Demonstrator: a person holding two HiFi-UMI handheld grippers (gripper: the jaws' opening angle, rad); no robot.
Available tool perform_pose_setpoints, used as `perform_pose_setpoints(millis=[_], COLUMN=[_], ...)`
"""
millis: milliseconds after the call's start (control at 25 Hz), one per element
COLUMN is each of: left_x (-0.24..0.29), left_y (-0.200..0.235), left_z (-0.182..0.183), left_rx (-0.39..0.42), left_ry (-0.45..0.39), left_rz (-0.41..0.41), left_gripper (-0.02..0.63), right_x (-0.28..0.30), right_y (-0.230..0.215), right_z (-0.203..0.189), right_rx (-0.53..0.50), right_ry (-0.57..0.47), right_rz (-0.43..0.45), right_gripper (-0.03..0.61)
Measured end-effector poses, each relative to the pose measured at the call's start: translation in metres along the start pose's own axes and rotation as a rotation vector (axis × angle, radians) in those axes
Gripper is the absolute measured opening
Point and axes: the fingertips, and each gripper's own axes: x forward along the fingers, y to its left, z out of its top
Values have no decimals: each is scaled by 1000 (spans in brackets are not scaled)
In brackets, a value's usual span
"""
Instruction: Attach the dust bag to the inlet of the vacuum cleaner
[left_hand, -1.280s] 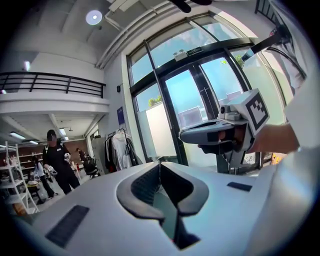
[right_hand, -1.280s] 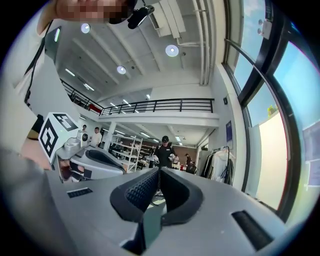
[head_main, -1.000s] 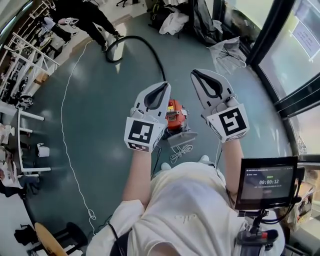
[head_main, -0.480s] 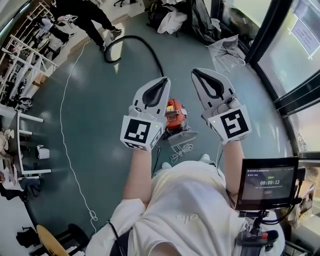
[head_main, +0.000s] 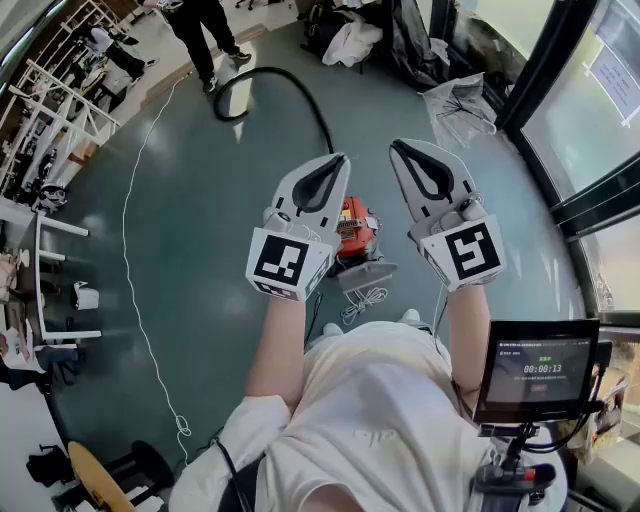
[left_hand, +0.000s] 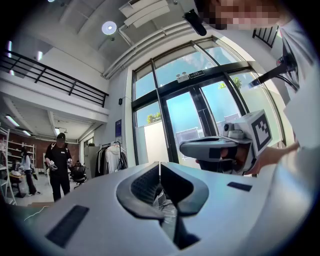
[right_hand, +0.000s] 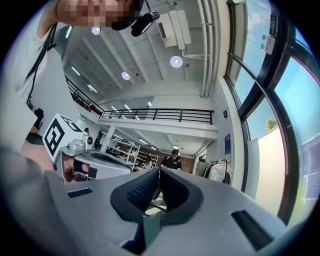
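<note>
A small orange-red vacuum cleaner (head_main: 354, 228) stands on the floor below and between my two grippers. A grey flat part (head_main: 366, 272) lies at its near side, and its black hose (head_main: 272, 78) curls away over the floor. I cannot make out a dust bag. My left gripper (head_main: 340, 160) is held level above the floor, shut with nothing between its jaws (left_hand: 159, 169). My right gripper (head_main: 398, 147) is beside it, also shut and empty (right_hand: 159, 172). Each gripper shows in the other's view: the right gripper (left_hand: 220, 149) and the left gripper (right_hand: 95, 162).
A white cord (head_main: 362, 301) lies coiled by my feet, and a thin white cable (head_main: 130, 250) runs across the floor at left. Glass doors (head_main: 575, 120) stand at right, white racks (head_main: 50, 150) at left. A person in black (head_main: 205, 25) stands far off. A monitor (head_main: 540, 370) hangs at my right.
Both grippers stay shut and nearly still. The person in black at the top left has stepped further away, towards the top of the head view.
</note>
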Motion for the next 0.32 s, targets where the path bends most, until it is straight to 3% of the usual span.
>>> perform_pose_setpoints(millis=[320], left_x=[-5], left_y=[-5], left_z=[-2], left_rx=[-3], left_ry=[-6], left_rz=[10], left_gripper=[14], right_x=[-7], right_y=[1], right_z=[-4], right_rx=[-26], right_ry=[-4], right_rz=[1], right_gripper=[17])
